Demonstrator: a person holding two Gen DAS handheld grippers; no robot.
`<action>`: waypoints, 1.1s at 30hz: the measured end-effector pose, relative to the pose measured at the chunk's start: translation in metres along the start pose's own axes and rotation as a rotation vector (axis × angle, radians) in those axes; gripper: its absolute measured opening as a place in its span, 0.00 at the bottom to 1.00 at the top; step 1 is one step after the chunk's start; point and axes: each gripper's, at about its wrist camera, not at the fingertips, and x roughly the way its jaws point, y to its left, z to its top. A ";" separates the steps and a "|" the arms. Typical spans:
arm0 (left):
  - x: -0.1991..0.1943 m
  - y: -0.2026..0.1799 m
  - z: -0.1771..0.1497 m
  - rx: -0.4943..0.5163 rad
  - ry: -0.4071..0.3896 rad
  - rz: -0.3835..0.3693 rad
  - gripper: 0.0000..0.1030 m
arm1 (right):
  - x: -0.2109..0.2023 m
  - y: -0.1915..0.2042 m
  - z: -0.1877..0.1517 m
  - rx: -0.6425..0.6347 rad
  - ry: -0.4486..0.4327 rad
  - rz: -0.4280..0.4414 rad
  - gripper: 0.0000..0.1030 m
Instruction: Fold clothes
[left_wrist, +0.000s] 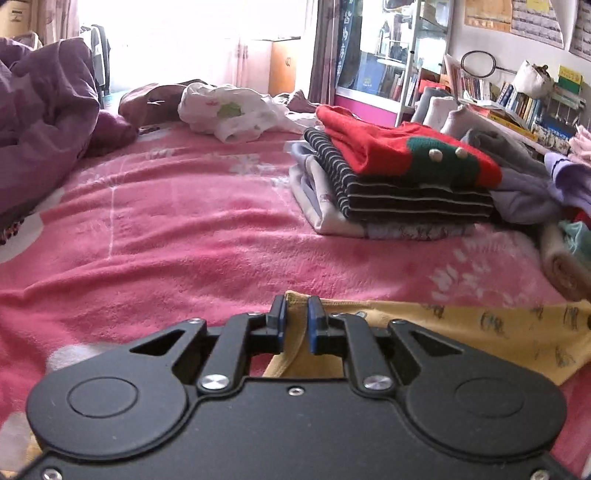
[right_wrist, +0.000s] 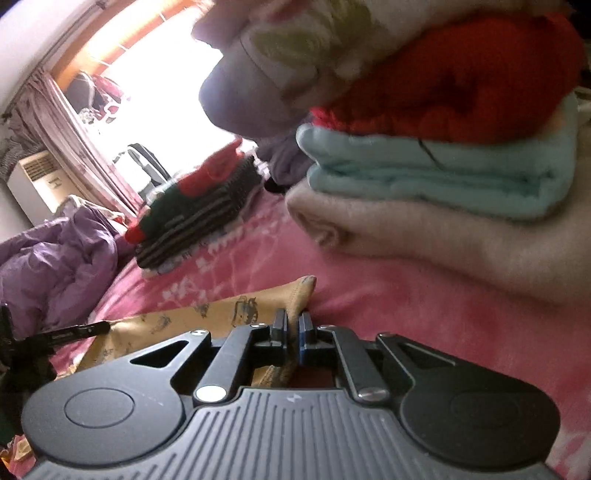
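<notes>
Showing, from the left wrist view alone: a neat folded stack sitting toward the far right of the pink blanket, a red sweater with a green patch lying on top of a dark striped garment; an unfolded white garment bunching near the far edge; a purple duvet heaping along the left edge; bookshelves standing beyond the right edge.

Showing, from the right wrist view alone: a second pile close by on the right, blurred, with a mint-green folded piece resting on a beige one and something red lying above; a thin black part poking in at the left edge, too small for telling what it is.

Lying low on the blanket at its near edge: the yellow garment, mustard-toned with small dark printed figures and a stitched hem, spreading flat between the two claws.

Pinching its left end in the left gripper, blue pads standing narrow with the hem rising between them. Pinching its other end in the right gripper, jaws nearly together, a point of yellow cloth sticking up past the fingertips.
</notes>
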 end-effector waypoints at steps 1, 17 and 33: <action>0.003 -0.001 -0.002 0.013 0.018 0.009 0.11 | 0.001 0.000 0.001 -0.008 -0.007 -0.005 0.07; -0.052 -0.103 -0.021 0.134 -0.037 -0.095 0.46 | 0.003 -0.016 0.010 0.096 -0.030 -0.014 0.38; -0.065 -0.140 -0.062 0.121 0.002 -0.081 0.47 | 0.016 0.000 0.010 -0.028 -0.040 -0.098 0.21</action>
